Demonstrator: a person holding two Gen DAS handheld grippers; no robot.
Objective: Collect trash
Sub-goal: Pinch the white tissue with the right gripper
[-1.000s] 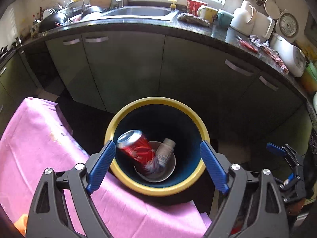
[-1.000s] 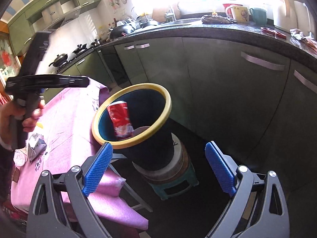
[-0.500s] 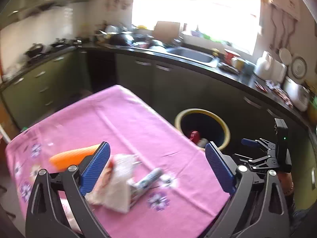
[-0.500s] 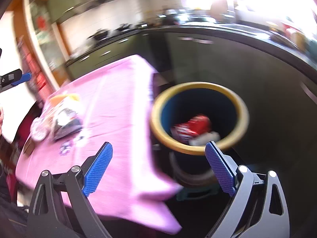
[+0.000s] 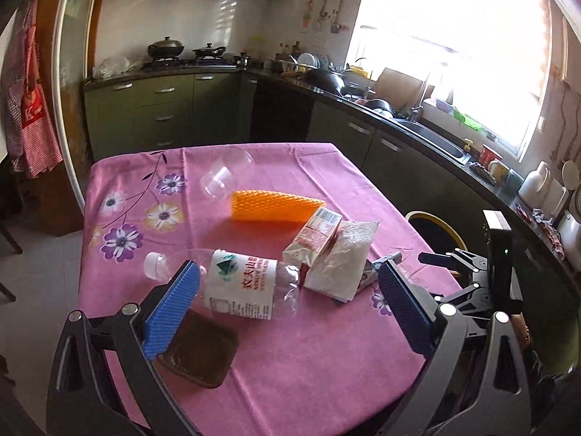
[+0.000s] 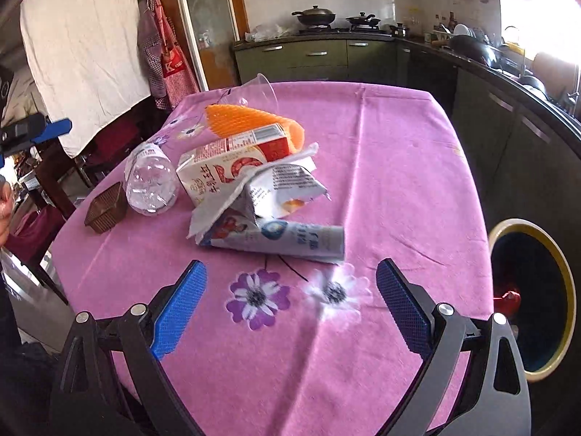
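Trash is being bunched mid-table: plastic bottle [image 5: 250, 285], milk carton [image 5: 314, 238], orange mesh sleeve [image 5: 276, 206], clear cup [image 5: 225, 174] toward 12 o'clock, brown tray [image 5: 198, 354] at 7. Bare pink tablecloth [image 6: 395, 167] is being left open from 1 to 5 o'clock. The bin [image 6: 532, 290] is being left unblocked off the table's 3 o'clock edge.

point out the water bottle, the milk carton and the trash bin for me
water bottle [image 5: 239, 287], left wrist view, on its white label
milk carton [image 6: 218, 174], right wrist view, on its printed front face
trash bin [image 6: 566, 283], right wrist view, on its yellow rim
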